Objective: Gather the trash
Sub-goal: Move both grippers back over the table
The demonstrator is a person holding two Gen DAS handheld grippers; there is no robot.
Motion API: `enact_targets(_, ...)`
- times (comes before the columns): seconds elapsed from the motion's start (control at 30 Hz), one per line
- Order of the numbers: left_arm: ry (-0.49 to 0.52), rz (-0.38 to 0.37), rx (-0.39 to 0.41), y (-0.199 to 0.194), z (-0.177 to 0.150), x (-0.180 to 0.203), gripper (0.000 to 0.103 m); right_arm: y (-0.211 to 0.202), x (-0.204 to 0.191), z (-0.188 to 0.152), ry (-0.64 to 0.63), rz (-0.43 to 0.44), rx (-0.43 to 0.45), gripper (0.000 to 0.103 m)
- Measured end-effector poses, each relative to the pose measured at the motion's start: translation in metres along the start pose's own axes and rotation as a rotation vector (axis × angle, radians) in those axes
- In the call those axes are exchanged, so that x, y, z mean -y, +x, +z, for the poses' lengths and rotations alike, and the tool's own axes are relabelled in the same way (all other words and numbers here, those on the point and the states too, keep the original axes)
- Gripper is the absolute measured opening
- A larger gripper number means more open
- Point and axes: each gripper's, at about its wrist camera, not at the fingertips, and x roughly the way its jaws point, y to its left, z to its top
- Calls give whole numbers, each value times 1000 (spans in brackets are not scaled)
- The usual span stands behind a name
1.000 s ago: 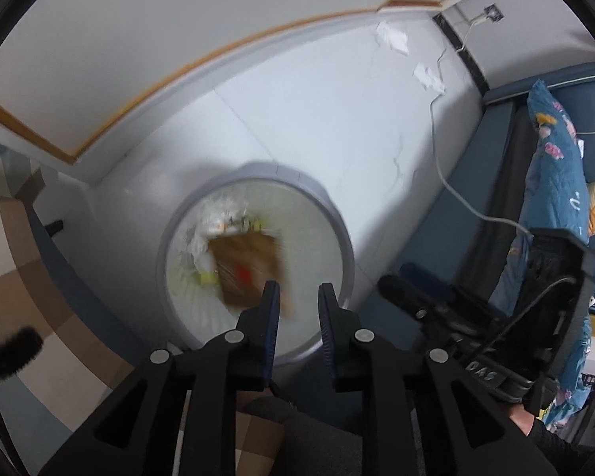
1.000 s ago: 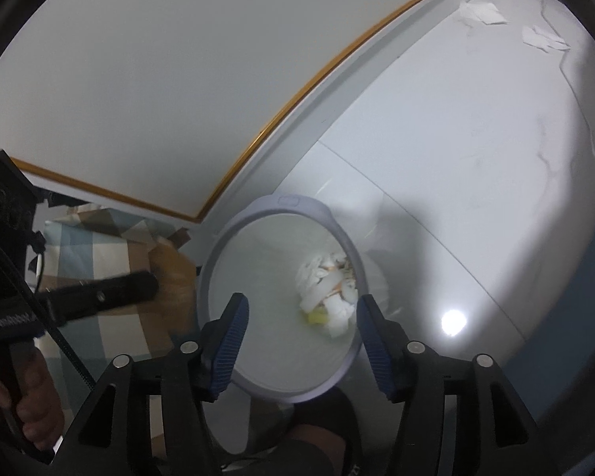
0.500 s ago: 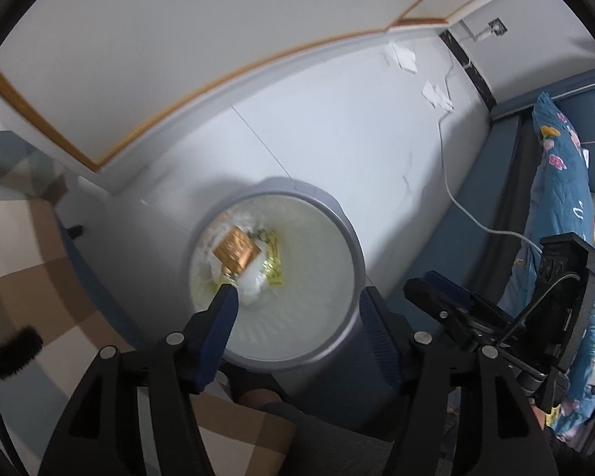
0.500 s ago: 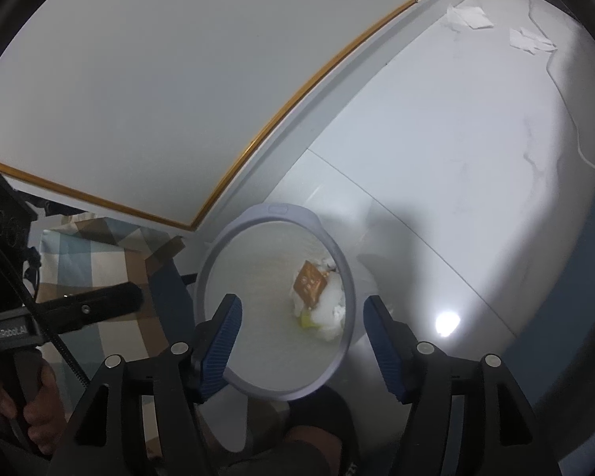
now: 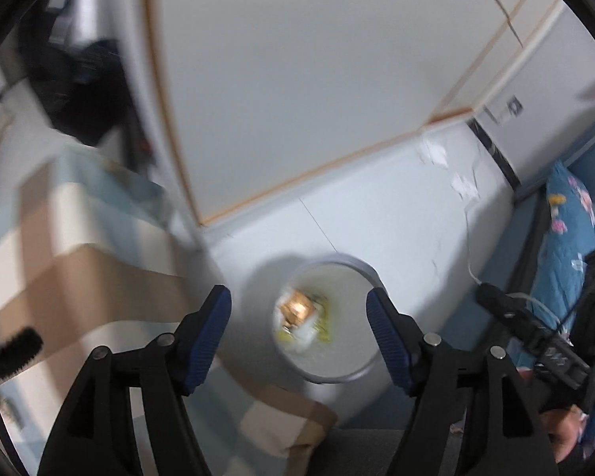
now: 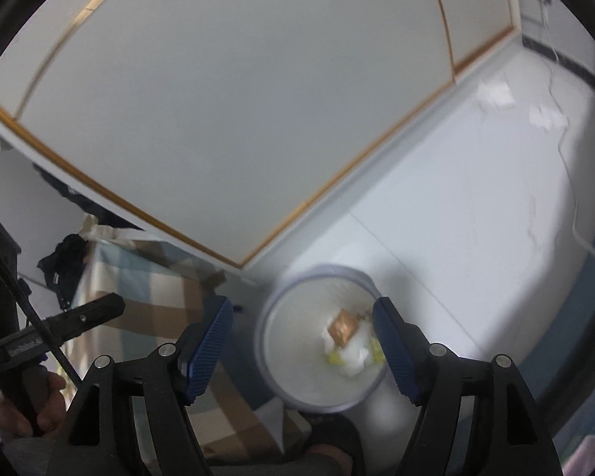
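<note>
Below both grippers: a round grey-rimmed waste bin with a white liner point(image 5: 329, 369) stands on the pale tiled floor point(image 5: 396, 230), near the foot of a white wall panel edged with a thin wooden strip point(image 6: 258, 99).
Bin contents: a brown-orange square wrapper point(image 5: 296, 306) lies on top of crumpled white paper point(image 6: 355, 353), with yellow scraps point(image 6: 333, 359) beside it; all of it rests at the bottom of the bin.
Left gripper point(image 5: 298, 333): blue-padded jaws have just been opening and stand wide apart, with nothing between them. The wrapper shows in the gap, well below the pads and touching neither.
Right gripper point(image 6: 302, 341): blue-padded jaws have likewise just been opening and stand wide with nothing gripped. The bin fills the gap; the wrapper lies toward the right-hand pad, far beneath it.
Remaining litter: two crumpled white paper pieces point(image 6: 496, 95) lie on the floor well beyond the bin, near a white cable point(image 6: 571, 182).
Surroundings: a checked blue, beige and brown cloth point(image 6: 150, 297) hangs just beside the bin; a blue patterned fabric point(image 5: 571, 222) shows at the right edge of the left wrist view.
Image quality: both views are motion-blurred; fine print on the wrapper cannot be read.
</note>
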Motion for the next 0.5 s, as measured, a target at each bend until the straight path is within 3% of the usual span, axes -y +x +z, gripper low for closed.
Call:
enact_targets(0.23,-70,93,203,-75,-22,-43,79,-57,-66,9,-150,33,131,78)
enact_targets(0.5,-152,168,352,-138,-47,-94,80,-103,-169,-2,-351,80,224,80)
